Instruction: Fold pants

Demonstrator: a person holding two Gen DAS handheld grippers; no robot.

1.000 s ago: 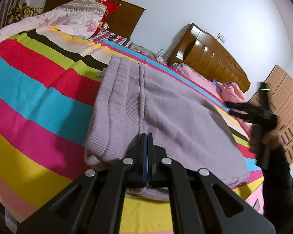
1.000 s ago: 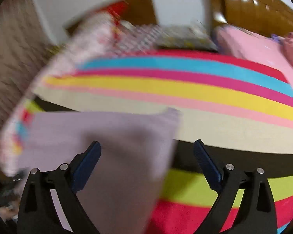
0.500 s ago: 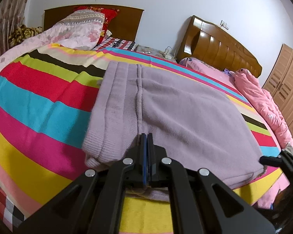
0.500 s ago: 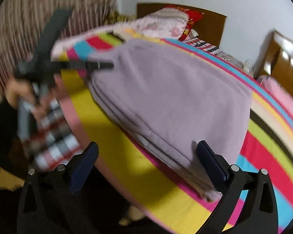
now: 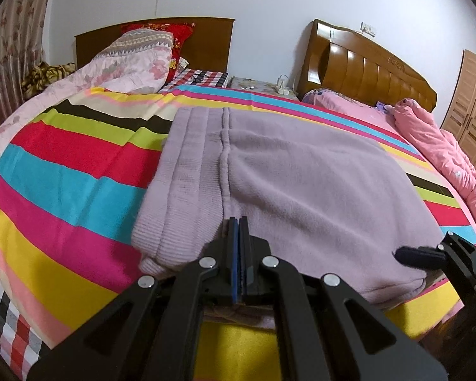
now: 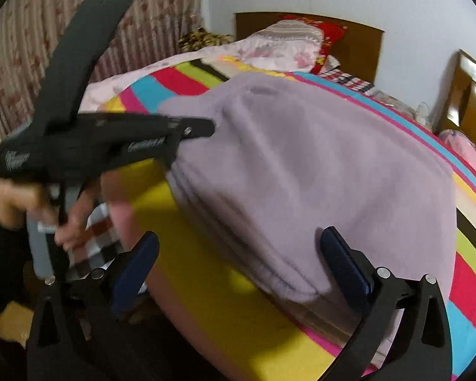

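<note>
Lilac fleece pants (image 5: 301, 184) lie folded in a stack on the striped bedspread (image 5: 66, 184), ribbed waistband to the left. My left gripper (image 5: 239, 222) is shut with nothing between its pads, just over the pants' near edge. It also shows in the right wrist view (image 6: 203, 127), held in a hand. My right gripper (image 6: 238, 260) is open and empty at the pants' near right corner (image 6: 301, 279). One of its fingers (image 5: 419, 255) shows in the left wrist view beside that corner.
Pillows and a pink floral quilt (image 5: 133, 54) lie at the headboard (image 5: 203, 41). A second bed with a pink duvet (image 5: 428, 139) stands to the right, a wardrobe (image 5: 472, 117) beyond it. Curtains (image 6: 89, 38) hang at the left.
My right gripper swung down from above the bed to the pants' near right corner, still open. My left gripper stayed shut at the near edge and tilted level.
</note>
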